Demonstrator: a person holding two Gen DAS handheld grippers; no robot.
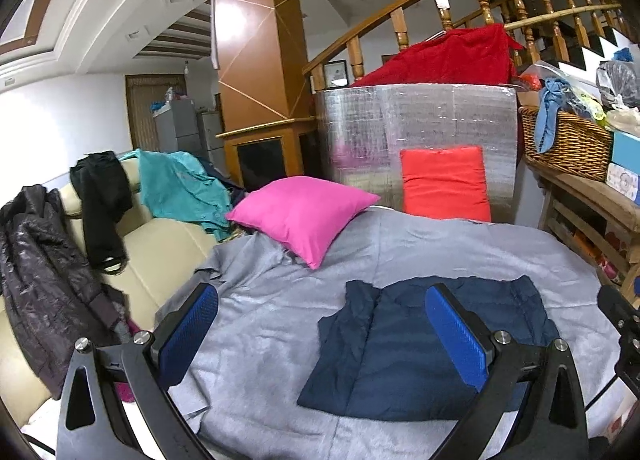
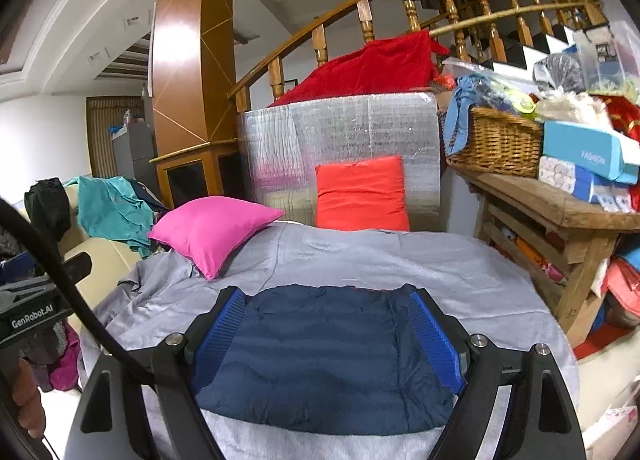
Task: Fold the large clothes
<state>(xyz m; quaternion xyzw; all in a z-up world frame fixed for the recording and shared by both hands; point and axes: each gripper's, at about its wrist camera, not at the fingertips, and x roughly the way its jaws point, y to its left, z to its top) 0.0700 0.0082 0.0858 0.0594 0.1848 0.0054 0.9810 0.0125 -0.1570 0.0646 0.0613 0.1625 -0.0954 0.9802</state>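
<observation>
1. Both claws stand released: our left gripper (image 1: 320,336) has its blue pads spread wide with nothing between them, and our right gripper (image 2: 330,336) likewise gapes, empty.
2. We see the task's piece, a navy quilted garment (image 2: 320,360), lying flat on the grey sheet (image 2: 460,272) that covers the bed, near the sheet's near edge and about midway between its left and right sides.
3. It looks already folded into a compact block; in the left wrist view one flap overlaps along its left side. We judge this piece is close to done, or awaits one last fold.
4. Right gripper frames the garment squarely between its fingers, above it, not touching as far as we can tell. Left gripper sits off toward the garment's left edge, likely so that each claw can take its own side.
5. Pink pillow (image 1: 300,215) rests at the sheet's far left corner, orange cushion (image 1: 444,183) stands at the far edge against the foil-wrapped panel (image 1: 416,127); both well apart from the garment, so the working area stays free.
6. Unsorted clothes, a teal garment (image 1: 180,187) among them, drape the cream sofa (image 1: 160,252) beyond the left edge, probably the waiting pile.
</observation>
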